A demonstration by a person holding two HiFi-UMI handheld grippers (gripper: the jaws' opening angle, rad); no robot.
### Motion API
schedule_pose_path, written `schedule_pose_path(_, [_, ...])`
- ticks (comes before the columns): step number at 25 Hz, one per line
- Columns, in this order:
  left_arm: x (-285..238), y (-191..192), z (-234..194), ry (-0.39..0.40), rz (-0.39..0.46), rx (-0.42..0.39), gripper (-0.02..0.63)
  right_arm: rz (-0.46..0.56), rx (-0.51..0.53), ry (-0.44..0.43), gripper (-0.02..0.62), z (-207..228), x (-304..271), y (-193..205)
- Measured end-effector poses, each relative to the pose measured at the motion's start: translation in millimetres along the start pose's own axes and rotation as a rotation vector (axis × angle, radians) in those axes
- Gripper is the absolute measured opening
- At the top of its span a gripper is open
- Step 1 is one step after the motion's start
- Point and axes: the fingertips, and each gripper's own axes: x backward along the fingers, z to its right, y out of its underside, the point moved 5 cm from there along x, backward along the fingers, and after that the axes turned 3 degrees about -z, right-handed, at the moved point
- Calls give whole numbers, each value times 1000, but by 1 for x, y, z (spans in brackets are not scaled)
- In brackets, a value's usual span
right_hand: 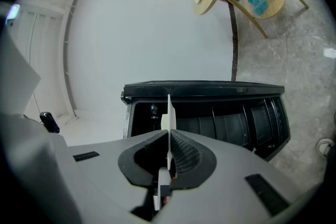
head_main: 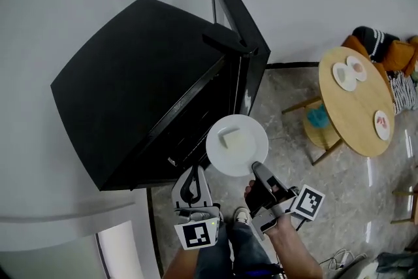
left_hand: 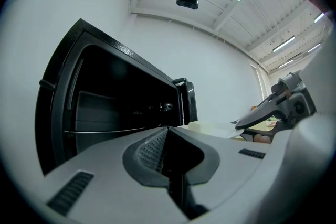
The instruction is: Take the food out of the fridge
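**A:** What is the right gripper point(head_main: 257, 170) holding?

**B:** Its fingers are clenched on the near rim of a round white ceramic plate point(head_main: 236, 144). In the right gripper view the rim shows edge-on, pinched between the two pads.

**A:** And the food?

**B:** A pale square block of food point(head_main: 230, 138) lies on the plate, just beyond the right fingertips and near the plate's middle. Plate and block are outside the boxy black fridge point(head_main: 144, 75), in front of its opening.

**A:** How does the fridge stand to the fingers?

**B:** It is ahead of both pairs of fingertips. Its black door point(head_main: 238, 29) is swung open and the dark shelves inside are visible.

**A:** The left gripper point(head_main: 191, 174)?

**B:** Its fingers are pressed together with nothing between them. The plate is just to the right of its fingertips and apart from them. In the left gripper view the block and the plate's rim show off to that side, with the right gripper's jaw over the rim.

**A:** Anything else?

**B:** A round light wooden table point(head_main: 356, 108) stands well to the right of the right fingers. It bears three small white dishes point(head_main: 345, 75), and a teal cushion point(head_main: 318, 117) sits on a seat beside it.
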Motion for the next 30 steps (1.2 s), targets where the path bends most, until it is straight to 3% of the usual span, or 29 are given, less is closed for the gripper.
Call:
schedule_pose_path(21, [21,-80,11,35,56,12,14,21,53,-19,32,-97,35,-7])
schedule_pose_path(30, [25,-106,10,52,71,-18,14,-11,96,-5,32,-125,50,-2])
